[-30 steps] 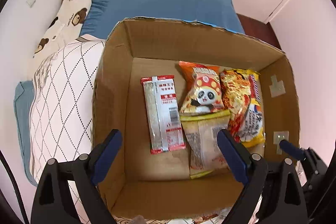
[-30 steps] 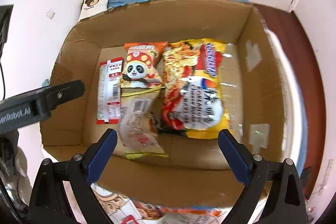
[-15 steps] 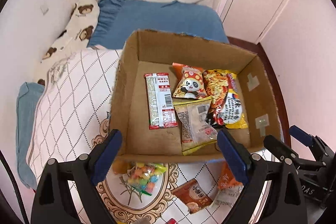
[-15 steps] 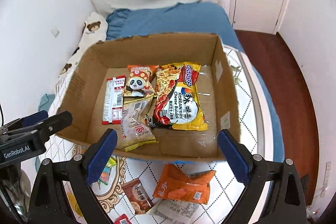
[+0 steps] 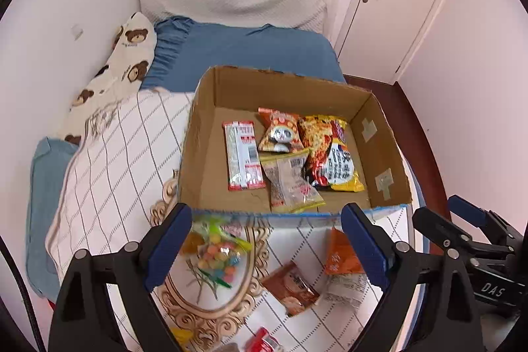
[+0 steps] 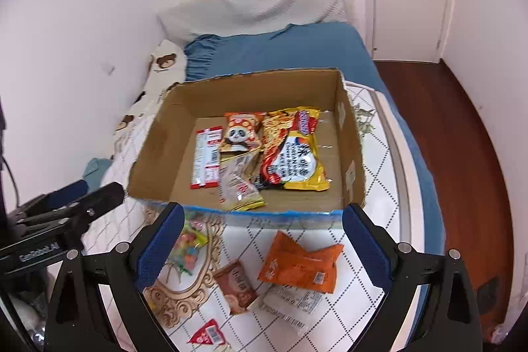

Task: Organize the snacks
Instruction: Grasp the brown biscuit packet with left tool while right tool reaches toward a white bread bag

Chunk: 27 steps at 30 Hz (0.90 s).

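Snack packets: four in cardboard box [image 6: 349,134]; orange packet [image 6: 300,264] loose on bedspread before it, lying crosswise, nearest right gripper [image 6: 262,243], fingers spread, empty. Left gripper [image 5: 265,248] likewise spread, empty.

Matt cardboard box [image 6: 158,141], glossy plastic snack packs [image 6: 290,160], quilted cloth bedspread [image 5: 109,160].

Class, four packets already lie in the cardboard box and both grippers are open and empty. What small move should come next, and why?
Probably lower the right gripper onto the orange packet. It lies on the quilt just outside the cardboard box, almost under those open jaws, nearer than the candy bag, which sits closer to the open left gripper.
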Motion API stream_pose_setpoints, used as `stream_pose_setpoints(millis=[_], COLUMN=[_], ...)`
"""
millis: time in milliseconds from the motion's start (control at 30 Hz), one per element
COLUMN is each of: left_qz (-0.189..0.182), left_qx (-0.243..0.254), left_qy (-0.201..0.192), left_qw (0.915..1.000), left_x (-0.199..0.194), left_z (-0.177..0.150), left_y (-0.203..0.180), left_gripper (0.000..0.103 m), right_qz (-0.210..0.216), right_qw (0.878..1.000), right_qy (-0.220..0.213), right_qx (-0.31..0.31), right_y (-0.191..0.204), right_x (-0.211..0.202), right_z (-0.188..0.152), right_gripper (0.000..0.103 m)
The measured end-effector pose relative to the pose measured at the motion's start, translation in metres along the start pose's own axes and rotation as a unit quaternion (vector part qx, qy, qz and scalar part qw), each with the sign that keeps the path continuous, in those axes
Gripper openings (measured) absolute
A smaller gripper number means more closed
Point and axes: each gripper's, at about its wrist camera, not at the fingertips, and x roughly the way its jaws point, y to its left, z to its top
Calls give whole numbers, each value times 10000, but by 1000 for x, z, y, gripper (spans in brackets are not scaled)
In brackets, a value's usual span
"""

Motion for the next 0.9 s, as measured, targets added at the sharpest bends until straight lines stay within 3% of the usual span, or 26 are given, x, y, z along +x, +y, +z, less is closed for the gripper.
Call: stream_pose_setpoints(millis=[33,100,133,233,333,433,500,600,633,700,767,833,900], left_qz=[-24,-55,-26,-162,-453,-730,-820,-852,-773,-641,-461,-243,-12], left_qx=[-69,-178,-253,-538,-912,-1408,-1733,-2034,-2046,-1952,-1575,-1045,-720], left_qy=[70,284,477,1048,1852,2555,2850,3078,3098,3108,3018,2891,2802], left_qw=[9999,9994,9985,9929,9774,9537,9392,9255,9253,9280,9392,9513,9572], left_x=[2,12,23,53,99,148,172,199,206,217,218,213,210], left_z=[-5,-16,-25,-51,-82,-107,-118,-126,-127,-128,-128,-129,-130], left_y=[1,1,2,4,7,7,7,6,4,0,-8,-17,-22], left_gripper=[93,93,93,93,93,93,93,93,90,72,58,57,57], right_qz=[-62,-159,-166,-150,-93,-102,-44,87,164,550,537,571,460], right_qw=[9999,9994,9990,9968,9919,9875,9858,9833,9812,9745,9735,9747,9735], right_qy=[24,99,232,620,1070,1397,1612,1816,1896,2040,2063,2015,2055], right_qx=[-86,-275,-336,-480,-675,-716,-465,30,315,752,824,786,890], right_y=[-2,-5,-8,-20,-29,-37,-47,-61,-67,-74,-75,-75,-78], right_x=[2,9,16,42,71,92,101,112,117,125,130,134,143], right_z=[-3,-11,-16,-32,-46,-59,-67,-83,-89,-103,-114,-122,-134], right_gripper=[98,88,73,69,69,69,69,69,69,70,70,70,70])
